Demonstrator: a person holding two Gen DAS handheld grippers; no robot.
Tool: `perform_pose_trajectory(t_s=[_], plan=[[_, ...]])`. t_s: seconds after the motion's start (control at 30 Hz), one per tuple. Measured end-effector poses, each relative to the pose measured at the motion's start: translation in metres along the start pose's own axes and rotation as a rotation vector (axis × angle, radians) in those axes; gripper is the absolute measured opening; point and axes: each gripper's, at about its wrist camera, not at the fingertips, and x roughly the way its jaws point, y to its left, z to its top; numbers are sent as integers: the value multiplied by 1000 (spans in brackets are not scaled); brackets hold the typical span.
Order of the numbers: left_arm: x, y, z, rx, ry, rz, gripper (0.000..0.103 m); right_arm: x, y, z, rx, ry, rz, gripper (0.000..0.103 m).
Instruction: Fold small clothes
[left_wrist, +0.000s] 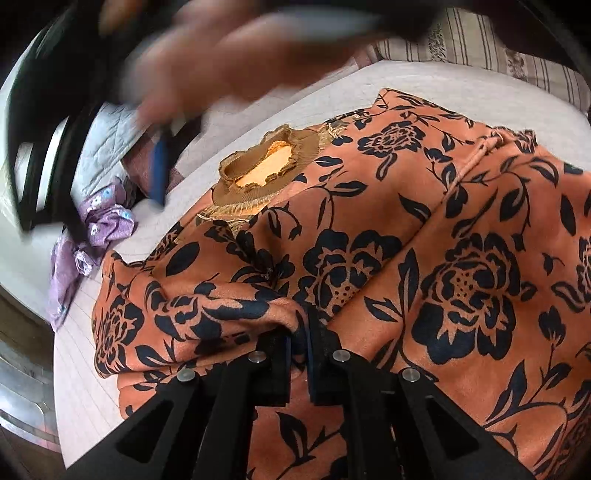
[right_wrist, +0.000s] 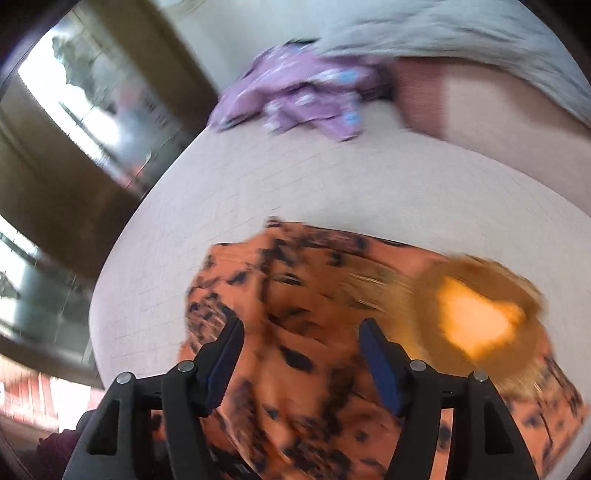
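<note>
An orange top with a black flower print (left_wrist: 424, 229) lies spread on the bed, its brown ruffled collar (left_wrist: 266, 170) toward the far side. My left gripper (left_wrist: 300, 332) is shut on a bunched fold of this top at its near left edge. In the right wrist view the same top (right_wrist: 295, 288) and its collar (right_wrist: 476, 317) look blurred. My right gripper (right_wrist: 301, 328) hovers open just above the cloth, with nothing pinched between its blue pads. A blurred hand (left_wrist: 229, 66) crosses the top of the left wrist view.
A crumpled purple flowered garment (left_wrist: 107, 221) (right_wrist: 303, 92) lies near the bed's far left edge. The pale bed cover (left_wrist: 85, 387) drops off to the left. A grey quilt (left_wrist: 107, 147) and a striped pillow (left_wrist: 480, 40) sit at the back.
</note>
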Motion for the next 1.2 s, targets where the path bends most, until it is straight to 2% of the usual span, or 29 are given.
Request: perform_pose_trajectory(t_s=[0.13,0.27,0.3,0.33,0.37,0.4,0.43,0.5,0.63,0.77,0.83,0.87,0.9,0.93,0.97,1.0,1.07,1.13,1.2], plan=[[1,-1,-1,5,-3,-8,6,38,18,20,-40,75,-1,68],[0,-4,-2,30,-7,0,6,63,25,31,-49,102,-16,67],[-1,-5,-2,34,-8,0,6,65,27,31,-54,97,-2,62],[0,-5,-2,36,-9,0,6,66,30,32,-75,88,5,38],[0,-5,-2,36,-9,-2,6,64,33,31,-99,76,-6,25],[0,-6,-2,37,-11,-3,6,58,37,28,-127,55,-23,23],[-1,-6,-2,39,-12,-2,6,53,38,25,-146,38,-31,10],[-3,-6,-2,42,-15,-1,7,32,37,19,-161,-34,-80,7],[-15,2,-1,4,-29,-17,10,-29,16,0,-86,-210,-121,7],[-24,13,1,-61,-47,-14,10,-105,-25,-48,46,-386,-208,7],[-24,17,2,-90,-50,-9,11,-143,-52,-83,144,-462,-261,7],[-25,19,4,-118,-55,-3,15,-158,-65,-100,189,-492,-279,7],[-25,23,4,-144,-57,-6,26,-174,-78,-122,232,-515,-298,7],[-25,27,6,-176,-55,-20,42,-183,-90,-145,278,-525,-308,7],[-25,33,6,-217,-52,-37,50,-186,-99,-162,314,-520,-319,7],[-25,36,6,-250,-51,-45,62,-185,-108,-183,352,-504,-343,7],[-24,44,5,-311,-49,-66,68,-174,-126,-218,422,-468,-382,7],[-23,55,2,-372,-39,-86,68,-155,-145,-249,515,-418,-363,7],[-23,68,-2,-436,-44,-104,68,-137,-153,-266,547,-387,-355,7]])
